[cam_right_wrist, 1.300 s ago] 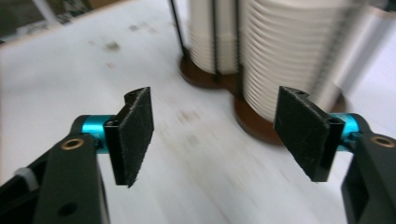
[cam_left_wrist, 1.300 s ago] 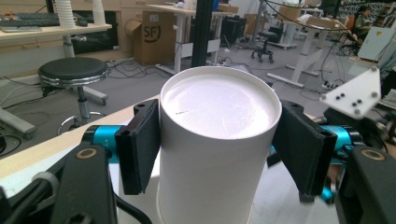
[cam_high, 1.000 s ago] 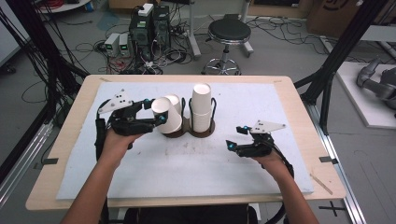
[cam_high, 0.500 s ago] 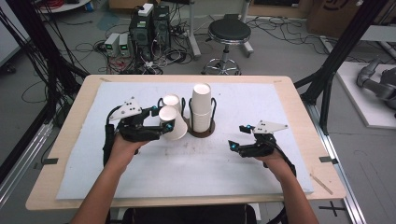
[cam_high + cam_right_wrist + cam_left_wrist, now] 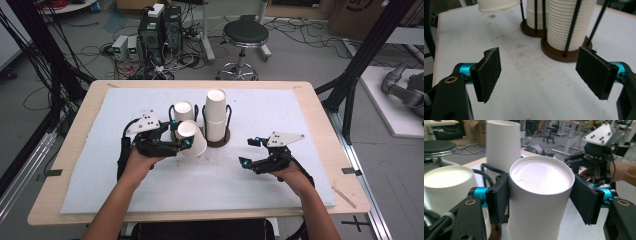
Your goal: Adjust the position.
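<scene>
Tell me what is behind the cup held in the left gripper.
Behind the held cup stand two stacks of white cups in wire holders: a short stack and a tall stack. Their bases are covered by the cup and the left gripper.

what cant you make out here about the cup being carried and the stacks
- Held cup in the left gripper: its open end is cut off by the left gripper view's bottom edge.
- Taller stack: cup count too small in the high view; top cut off in the right gripper view.
- Shorter stack: mostly hidden behind the held cup in the high view.
</scene>
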